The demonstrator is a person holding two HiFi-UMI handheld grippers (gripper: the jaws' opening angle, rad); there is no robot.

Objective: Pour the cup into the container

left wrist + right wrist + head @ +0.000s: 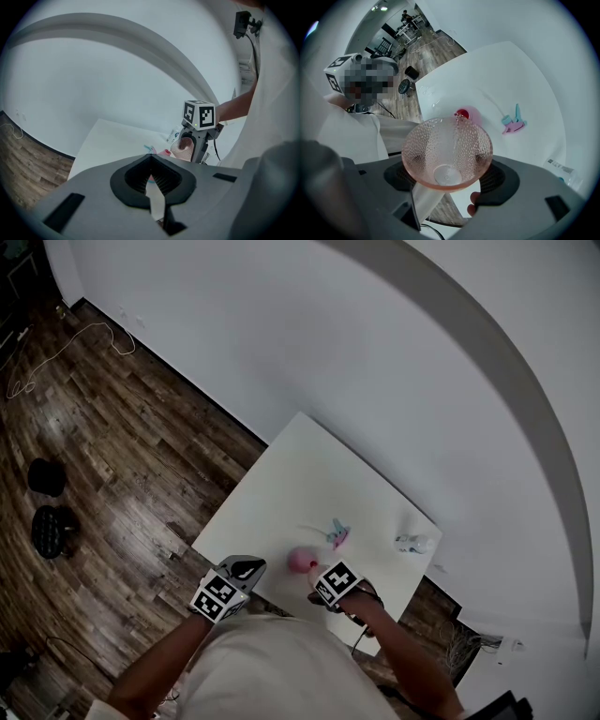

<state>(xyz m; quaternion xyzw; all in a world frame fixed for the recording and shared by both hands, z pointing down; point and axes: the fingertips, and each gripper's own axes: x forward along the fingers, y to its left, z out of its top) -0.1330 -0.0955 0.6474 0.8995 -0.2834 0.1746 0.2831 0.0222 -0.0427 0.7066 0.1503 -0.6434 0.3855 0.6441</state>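
Holding the pink cup tight in our right gripper, we tip it toward the pink container on the table. Our left gripper is closed and empty.

There's the white square table, standing on a brown wooden floor. On it: a small pink round container, a teal-and-pink plastic piece just beside it, and a small clear bottle near the right edge.
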